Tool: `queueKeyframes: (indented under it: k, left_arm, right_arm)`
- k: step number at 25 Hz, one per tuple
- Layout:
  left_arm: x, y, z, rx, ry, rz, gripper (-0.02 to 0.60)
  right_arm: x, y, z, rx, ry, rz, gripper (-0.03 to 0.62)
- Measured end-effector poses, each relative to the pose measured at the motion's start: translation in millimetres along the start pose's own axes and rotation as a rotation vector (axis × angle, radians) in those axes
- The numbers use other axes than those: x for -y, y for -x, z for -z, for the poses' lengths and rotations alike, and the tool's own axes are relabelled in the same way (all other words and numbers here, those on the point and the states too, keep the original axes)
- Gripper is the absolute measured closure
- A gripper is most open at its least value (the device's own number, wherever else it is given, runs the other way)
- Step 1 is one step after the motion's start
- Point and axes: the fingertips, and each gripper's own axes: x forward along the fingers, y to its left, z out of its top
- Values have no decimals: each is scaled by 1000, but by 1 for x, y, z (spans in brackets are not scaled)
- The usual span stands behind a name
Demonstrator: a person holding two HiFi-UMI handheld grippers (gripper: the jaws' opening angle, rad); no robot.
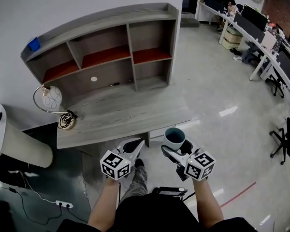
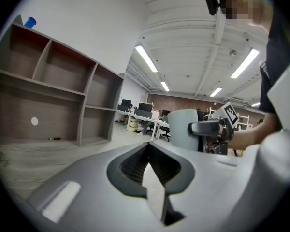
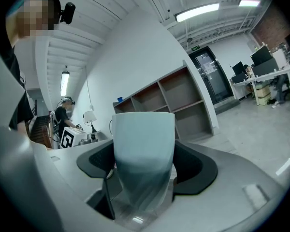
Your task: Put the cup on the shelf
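I have the pale blue cup (image 3: pixel 144 149) upright, mouth up, between the jaws of my right gripper (image 1: pixel 176 148), which are closed against its sides low on the body; it hangs short of the near edge of the grey desk (image 1: pixel 125 112). My left gripper (image 1: pixel 134 146), just beside the right one on its left, has its jaws pressed together with nothing between them. Ahead of the right gripper, at the back of the desk, stands the grey shelf unit (image 1: pixel 130 37); its red-floored upper compartments look bare. A small blue container (image 1: pixel 34 44) sits on its top, far to the left; a desk lamp (image 1: pixel 52 99) stands nearer, also left. I judge this the carry step; next I must reach forward, keep the cup level, and seat its base flat in a compartment before opening.
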Motion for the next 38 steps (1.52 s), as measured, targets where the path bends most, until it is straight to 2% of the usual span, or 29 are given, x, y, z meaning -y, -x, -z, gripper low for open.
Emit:
queueKeyframes:
  k: [11,21,30,38]
  left_arm:
    - [-100,-71,-42,21,5,58,581]
    - [-175,-110,-85,30,-9,117,581]
    - [-188,-134,-85,16,8,145,581]
    - [-191,-145,-95,30,13,93,581]
  right_arm:
    - [67,-93,-52,24,22,61,227]
    - [96,-166,-88,48,29,111,227]
    - [118,-178,-89,32,15,139,227]
    - [129,-193,-100,6,38,72,227]
